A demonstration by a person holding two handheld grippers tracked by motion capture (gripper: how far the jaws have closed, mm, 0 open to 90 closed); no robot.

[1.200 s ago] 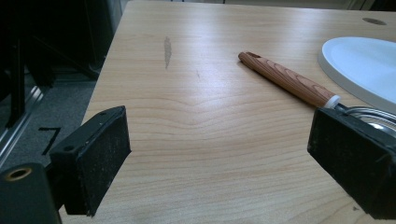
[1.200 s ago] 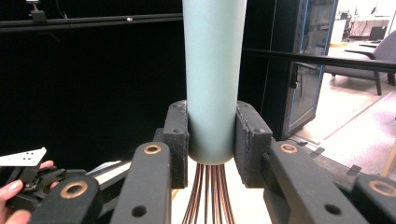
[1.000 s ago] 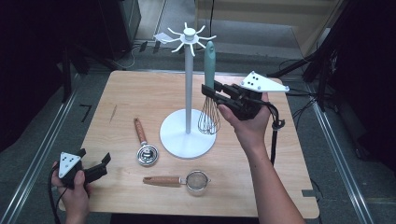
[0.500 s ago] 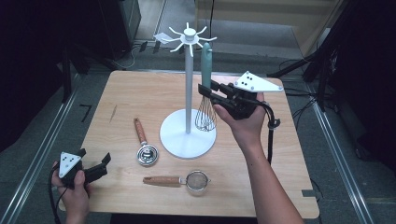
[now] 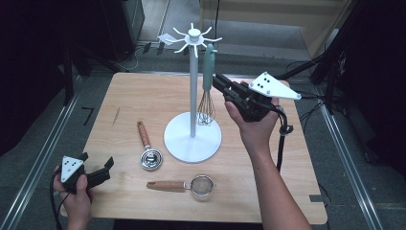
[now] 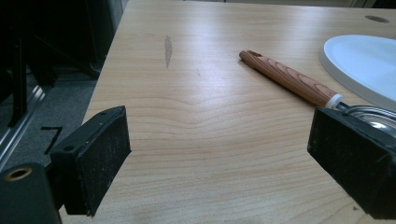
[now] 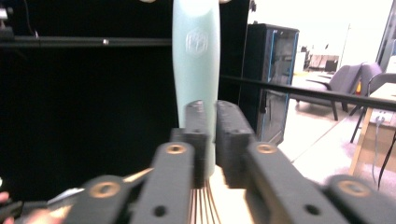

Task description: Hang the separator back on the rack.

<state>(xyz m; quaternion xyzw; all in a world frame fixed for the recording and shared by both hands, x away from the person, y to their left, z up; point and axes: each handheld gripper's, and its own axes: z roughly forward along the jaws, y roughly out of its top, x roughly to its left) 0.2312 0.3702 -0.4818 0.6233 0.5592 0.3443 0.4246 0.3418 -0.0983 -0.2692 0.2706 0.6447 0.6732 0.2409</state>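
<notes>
A whisk (image 5: 208, 67) with a mint-green handle hangs from a hook of the white utensil stand (image 5: 193, 86), its wires just above the base. My right gripper (image 5: 216, 80) is level with the handle's lower part, on its right. Its jaws have just been closing and are now shut with nothing between them. In the right gripper view the whisk handle (image 7: 196, 56) stands just beyond the closed tips of the right gripper (image 7: 215, 109). My left gripper (image 5: 95, 160) rests at the table's front left corner. In its own view the left gripper (image 6: 219, 140) is open over bare wood.
A wooden-handled metal scoop (image 5: 146, 143) lies left of the stand's round base (image 5: 210, 143); the scoop handle (image 6: 289, 79) and the base (image 6: 364, 60) lie ahead of the left jaws. A small strainer (image 5: 191, 184) with a wooden handle lies near the front edge.
The right gripper's jaws have come together beside the whisk handle, and that hand has shifted slightly. The left gripper has stayed where it was.
</notes>
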